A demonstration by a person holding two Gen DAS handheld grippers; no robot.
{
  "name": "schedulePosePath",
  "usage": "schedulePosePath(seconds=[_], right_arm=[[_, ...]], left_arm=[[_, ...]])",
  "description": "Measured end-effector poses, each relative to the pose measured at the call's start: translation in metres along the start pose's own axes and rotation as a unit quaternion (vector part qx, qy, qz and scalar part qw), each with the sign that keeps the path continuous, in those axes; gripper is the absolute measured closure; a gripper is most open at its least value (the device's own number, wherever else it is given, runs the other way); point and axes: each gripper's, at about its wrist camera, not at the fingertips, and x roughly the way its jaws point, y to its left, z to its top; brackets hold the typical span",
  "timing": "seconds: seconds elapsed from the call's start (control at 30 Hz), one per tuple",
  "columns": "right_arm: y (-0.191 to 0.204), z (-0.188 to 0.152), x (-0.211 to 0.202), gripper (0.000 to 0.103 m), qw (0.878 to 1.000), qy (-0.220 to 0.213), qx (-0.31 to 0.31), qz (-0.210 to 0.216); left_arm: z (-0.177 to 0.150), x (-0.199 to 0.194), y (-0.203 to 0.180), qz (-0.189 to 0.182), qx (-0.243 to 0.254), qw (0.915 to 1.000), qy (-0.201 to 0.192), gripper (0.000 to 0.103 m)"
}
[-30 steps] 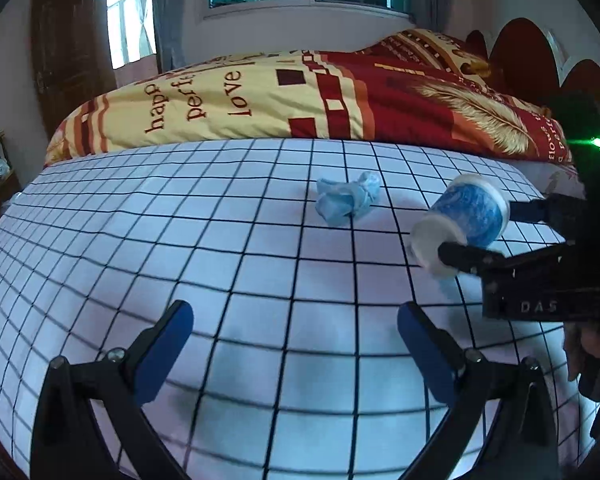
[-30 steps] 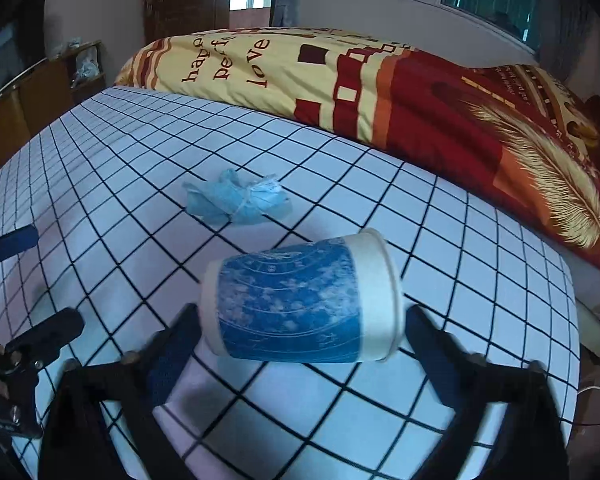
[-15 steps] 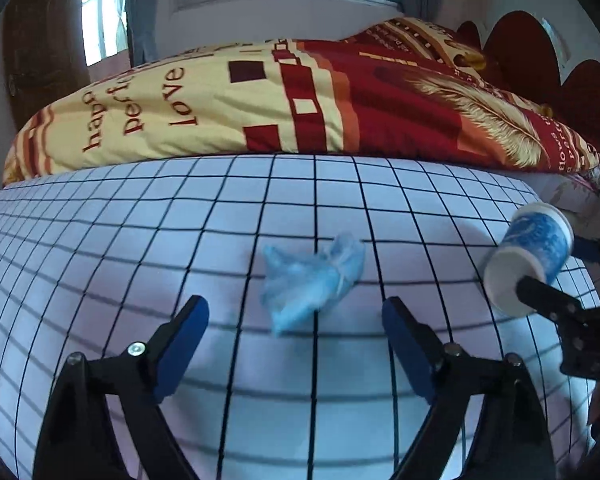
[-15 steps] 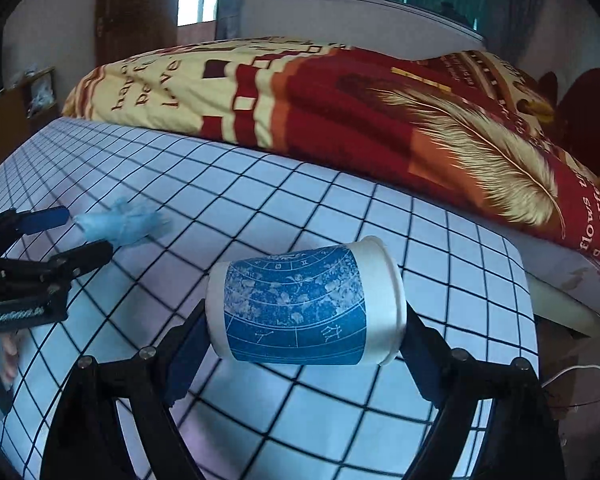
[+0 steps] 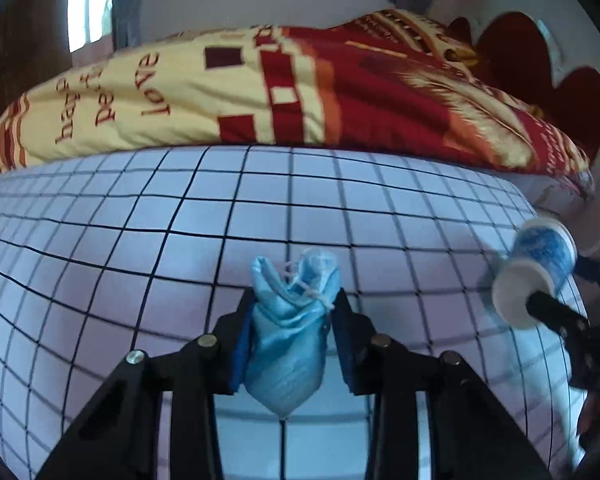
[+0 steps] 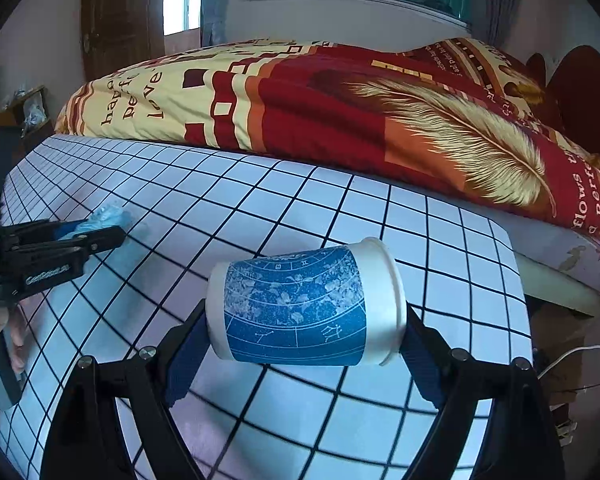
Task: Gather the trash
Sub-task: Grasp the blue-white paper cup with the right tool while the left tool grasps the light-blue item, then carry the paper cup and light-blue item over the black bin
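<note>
While both tools work over the bed: each has a piece of trash between its jaws.
Left gripper (image 5: 290,334): jaws drawn in close on the crumpled blue mask (image 5: 290,332), pads pressing both its sides; its top bunches out ahead at 12 o'clock and its lower end hangs in a point at 6 o'clock.
Right gripper (image 6: 300,340): jaws set wide and clamped on the paper cup (image 6: 300,304), one pad at its base, one at its rim.
Paper cup: lies sideways, base at 9 o'clock, rimmed mouth at 3 o'clock, held clear above the checked sheet (image 6: 380,220).
Cup contents: mouth turned away in both views; cannot tell what is inside.
Mask from the right wrist view: only a pale blue scrap at 9 o'clock, blurred, mostly behind the left tool.
Lift of mask: probably just off the sheet, though contact underneath is hidden.
Quilt (image 6: 340,112): red and yellow, at 12 o'clock, beyond the sheet.
</note>
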Motion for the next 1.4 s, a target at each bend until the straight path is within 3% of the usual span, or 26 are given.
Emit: schedulePosePath(seconds=[0.13,0.5,1.03,1.4], right_arm=[[0.003,-0.008,-0.018,0.015,1.000,-0.006,-0.002,-0.002],[0.012,-0.047,-0.096,0.015,1.000,-0.023,-0.001,-0.007],[-0.014,-0.124,-0.216,0.015,0.997,-0.055,0.039,-0.032],[-0.030,-0.164,-0.267,0.015,0.995,-0.069,0.051,-0.054]], left_arm=[[-0.019,-0.037,-0.018,0.000,0.022,0.9995,-0.023,0.065],[-0.056,-0.109,-0.058,-0.027,0.031,0.9984,-0.038,0.065],[-0.108,-0.179,-0.121,-0.059,0.055,0.9954,-0.051,0.065],[-0.130,-0.205,-0.157,-0.090,0.081,0.9907,-0.063,0.065]])
